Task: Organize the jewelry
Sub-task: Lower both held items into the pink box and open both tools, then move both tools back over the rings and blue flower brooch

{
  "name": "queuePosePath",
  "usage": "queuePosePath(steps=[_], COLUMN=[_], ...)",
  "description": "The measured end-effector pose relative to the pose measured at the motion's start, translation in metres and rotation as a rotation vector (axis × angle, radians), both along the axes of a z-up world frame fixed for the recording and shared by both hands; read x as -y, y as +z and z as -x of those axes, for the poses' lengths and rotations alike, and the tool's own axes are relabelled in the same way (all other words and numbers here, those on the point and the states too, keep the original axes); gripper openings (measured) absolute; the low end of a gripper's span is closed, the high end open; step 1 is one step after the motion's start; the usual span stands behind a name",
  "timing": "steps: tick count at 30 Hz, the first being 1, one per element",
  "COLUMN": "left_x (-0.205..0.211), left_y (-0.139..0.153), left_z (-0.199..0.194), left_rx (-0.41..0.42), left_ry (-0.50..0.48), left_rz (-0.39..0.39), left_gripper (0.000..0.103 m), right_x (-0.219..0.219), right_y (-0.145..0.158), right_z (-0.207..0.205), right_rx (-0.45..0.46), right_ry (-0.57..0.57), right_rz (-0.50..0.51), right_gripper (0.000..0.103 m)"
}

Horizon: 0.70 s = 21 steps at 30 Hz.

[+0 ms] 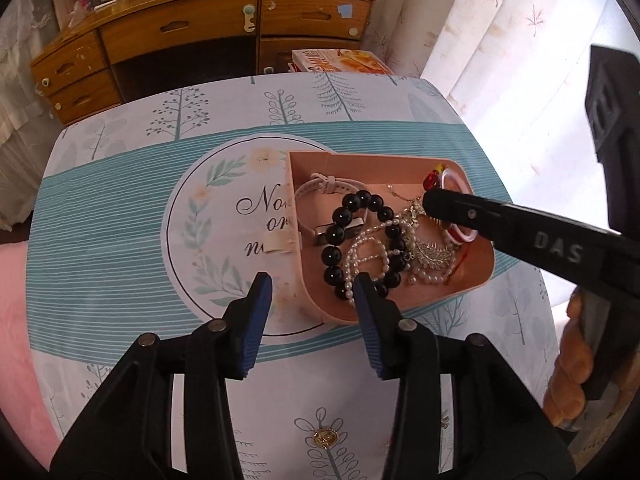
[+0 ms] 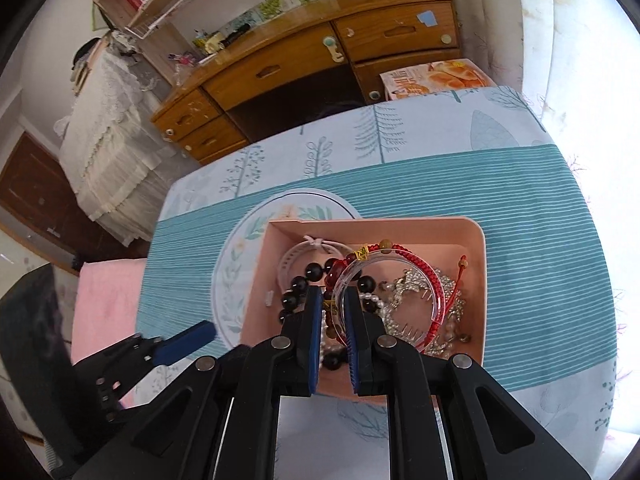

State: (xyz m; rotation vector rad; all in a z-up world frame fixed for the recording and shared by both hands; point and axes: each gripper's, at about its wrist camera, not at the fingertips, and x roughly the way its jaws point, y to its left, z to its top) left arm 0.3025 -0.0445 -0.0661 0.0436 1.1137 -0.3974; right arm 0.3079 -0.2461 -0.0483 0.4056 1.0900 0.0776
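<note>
- Step in hand, as I judge it: jewellery is being gathered into the pink rectangular plastic tray (image 1: pixel 460 280), which sits on the table (image 1: pixel 120 220) under a teal-striped, tree-printed cloth. One piece is being set in or lifted out; the pictures do not settle which.
- Left gripper (image 1: pixel 312 300): it hovers low at the tray's near left corner, jaws wide apart and holding nothing. One blue pad is over the cloth outside the tray, the other over the tray's near edge by the black glossy bead bracelet (image 1: pixel 352 240).
- In the tray, left to right: a pale pink watch strap (image 1: pixel 320 188), the black beads, a white pearl strand (image 1: pixel 368 252), a silver leaf-shaped brooch (image 1: pixel 432 248), all heaped and overlapping.
- Right gripper (image 2: pixel 333 308): its jaws are drawn nearly together on the rim of a clear plastic bangle with a red inner band (image 2: pixel 400 300), which stands tilted over the heap. A red braided cord bracelet (image 2: pixel 416 260) and dark red beads lie against it; whether they are caught too I cannot tell.
- Next move, in my view: if placing, lower the bangle flat before letting go; if lifting, rise slowly so the cord falls clear. The left gripper could steady the tray.
- A small gold round piece (image 1: pixel 325 438) lies alone on the cloth near the table's front edge, outside the tray.
</note>
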Motion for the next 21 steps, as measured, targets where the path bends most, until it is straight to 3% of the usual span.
queuePosePath(steps=[2, 6, 12, 21], left_x=[-0.003, -0.006, -0.009, -0.014], left_y=[0.001, 0.002, 0.004, 0.018], left_z=[0.001, 0.004, 0.015, 0.038], left_rx=[0.005, 0.009, 0.024, 0.061], left_ry=[0.008, 0.014, 0.028, 0.040], left_rz=[0.000, 0.009, 0.003, 0.006], left_gripper=[0.039, 0.039, 0.039, 0.039], right_x=[0.002, 0.012, 0.016, 0.012], right_y=[-0.009, -0.027, -0.033, -0.009], right_z=[-0.006, -0.005, 0.009, 0.051], right_rx=[-0.026, -0.053, -0.042, 0.008], right_ry=[-0.012, -0.043, -0.057, -0.018], right_rz=[-0.008, -0.071, -0.048, 0.016], right_gripper=[0.013, 0.029, 0.029, 0.029])
